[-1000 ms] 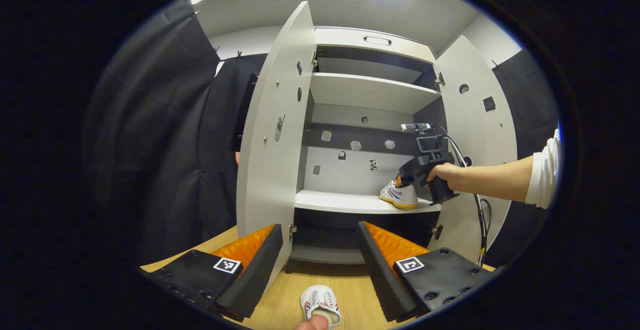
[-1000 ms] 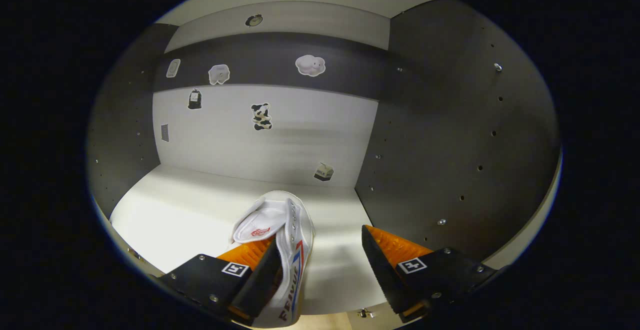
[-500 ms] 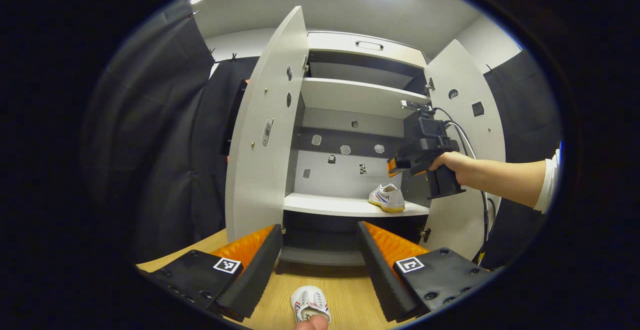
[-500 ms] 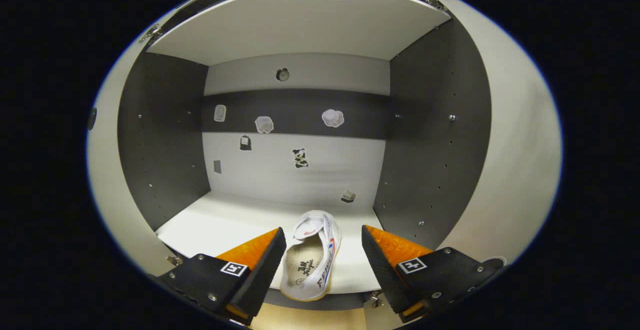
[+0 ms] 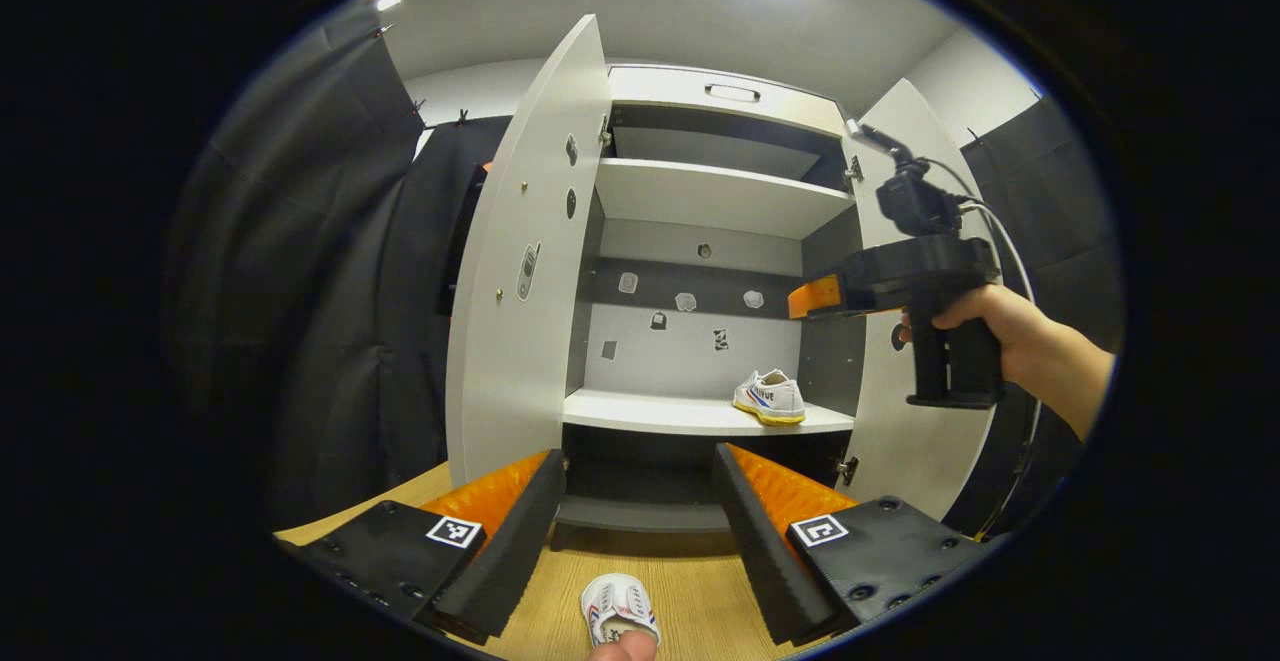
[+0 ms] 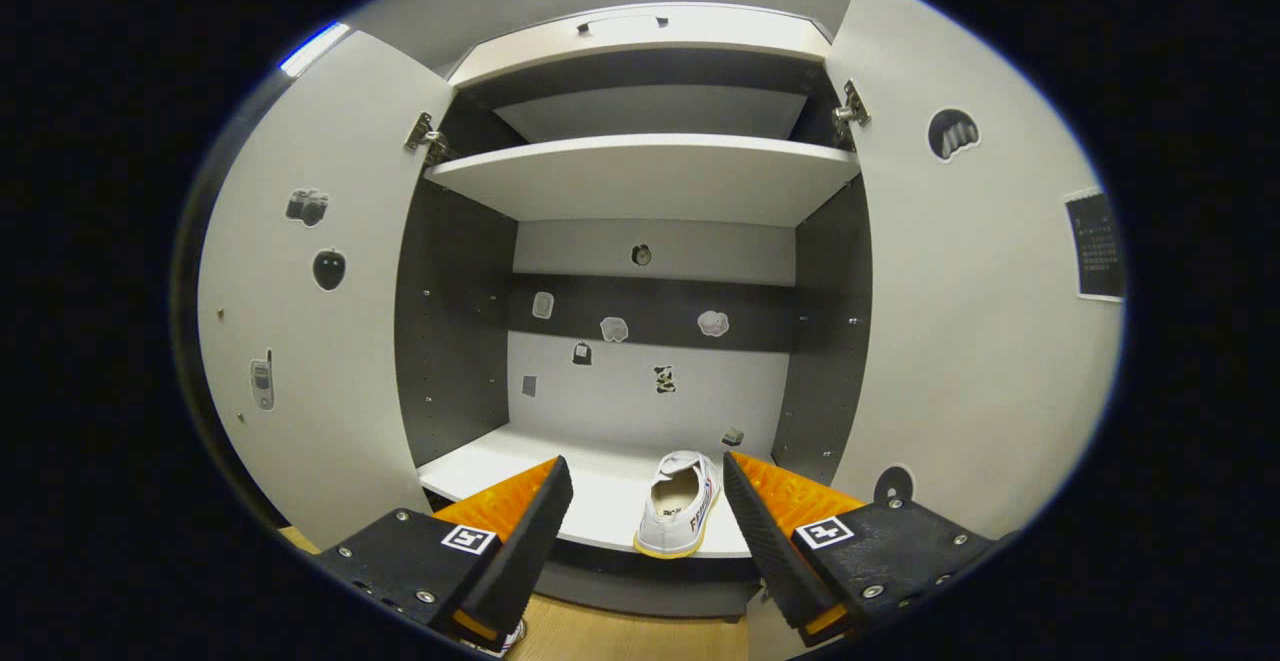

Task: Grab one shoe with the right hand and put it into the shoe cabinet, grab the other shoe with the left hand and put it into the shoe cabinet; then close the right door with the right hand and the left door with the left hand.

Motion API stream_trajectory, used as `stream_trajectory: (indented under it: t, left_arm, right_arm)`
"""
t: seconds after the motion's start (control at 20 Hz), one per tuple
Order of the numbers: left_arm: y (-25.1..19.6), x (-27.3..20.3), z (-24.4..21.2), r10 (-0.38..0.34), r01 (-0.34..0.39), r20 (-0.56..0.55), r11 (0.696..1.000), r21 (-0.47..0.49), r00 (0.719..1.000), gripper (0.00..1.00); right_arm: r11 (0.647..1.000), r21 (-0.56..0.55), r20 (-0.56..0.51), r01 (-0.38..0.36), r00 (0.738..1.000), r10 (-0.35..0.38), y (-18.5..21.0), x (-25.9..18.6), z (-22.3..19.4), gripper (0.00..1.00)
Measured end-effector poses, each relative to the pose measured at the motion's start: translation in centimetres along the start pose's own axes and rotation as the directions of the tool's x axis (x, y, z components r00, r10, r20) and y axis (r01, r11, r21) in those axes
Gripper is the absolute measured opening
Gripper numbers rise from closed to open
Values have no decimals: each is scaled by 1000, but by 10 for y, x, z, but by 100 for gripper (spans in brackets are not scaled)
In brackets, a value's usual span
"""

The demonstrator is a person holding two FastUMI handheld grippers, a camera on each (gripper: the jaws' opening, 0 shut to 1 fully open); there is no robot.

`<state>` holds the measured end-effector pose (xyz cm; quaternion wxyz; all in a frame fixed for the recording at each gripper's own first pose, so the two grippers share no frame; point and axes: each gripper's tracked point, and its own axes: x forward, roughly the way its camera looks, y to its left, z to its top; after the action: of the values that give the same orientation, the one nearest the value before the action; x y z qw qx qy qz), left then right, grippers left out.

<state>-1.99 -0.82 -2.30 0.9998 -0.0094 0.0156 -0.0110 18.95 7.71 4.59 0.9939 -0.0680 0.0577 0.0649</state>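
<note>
Left gripper view showed the second shoe (image 5: 620, 613) lying on the wooden floor (image 5: 700, 601), between and just below the left gripper (image 5: 638, 511), whose fingers were spread apart and empty. Its long axis ran roughly straight ahead toward the shoe cabinet (image 5: 700, 196), so the left gripper was plainly the nearer one. The first shoe (image 5: 770, 397) sat on the middle shelf (image 5: 650, 409), at its right end. The right gripper (image 5: 815, 296), held level in a hand (image 5: 985, 326) before the right door (image 5: 915, 441), was released and empty; both doors stood open
</note>
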Motion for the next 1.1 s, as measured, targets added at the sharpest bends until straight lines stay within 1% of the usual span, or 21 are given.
stream_trajectory:
  t: [0.05,0.1,0.15,0.25,0.3,0.45,0.5,0.6,0.8,0.85,0.9,1.0,1.1]
  left_arm:
    - [-1,1,0,-3,3,1,1000,2,1000,96]
    - [-3,1,1,-8,8,1,1000,4,1000,96]
    - [-5,2,1,-12,12,2,1000,6,1000,96]
    - [-9,4,0,-24,24,0,1000,7,1000,96]
    - [-12,5,-1,-30,30,-3,1000,7,1000,94]
    - [-19,7,-6,-47,47,-13,999,4,999,94]
    - [-21,8,-7,-50,50,-16,999,3,999,96]
    - [-24,8,-10,-56,56,-26,998,-3,998,96]
    - [-23,12,-19,-60,60,-53,998,-10,997,96]
    - [-19,16,-18,-56,57,-55,998,11,997,96]
    - [-14,21,-17,-55,57,-59,998,31,997,93]
    - [-10,31,-27,-90,95,-95,994,47,991,96]
    - [0,34,-53,-120,125,-166,992,20,979,96]
  right_arm:
    - [1000,-10,19,6,1000,-6,0,-13,0,93]
    - [1000,-17,36,16,999,-15,-3,-27,-3,97]
    - [999,-20,50,35,998,-33,-5,-38,-7,93]
    - [998,-20,55,59,997,-58,-8,-58,-21,93]
    - [998,-19,51,66,997,-65,-9,-67,-30,93]
    - [993,-34,73,114,991,-112,-21,-92,-52,93]
    - [990,-43,75,137,988,-133,-26,-99,-60,93]
    - [986,-46,67,163,985,-159,-32,-116,-79,93]
    - [984,33,77,176,981,-178,-36,-136,-103,93]
    - [981,43,85,188,978,-191,-43,-138,-101,93]
    - [979,51,86,198,976,-202,-52,-136,-99,93]
    - [976,58,98,210,972,-215,-57,-143,-99,93]
    - [974,57,100,221,969,-226,-62,-150,-102,93]
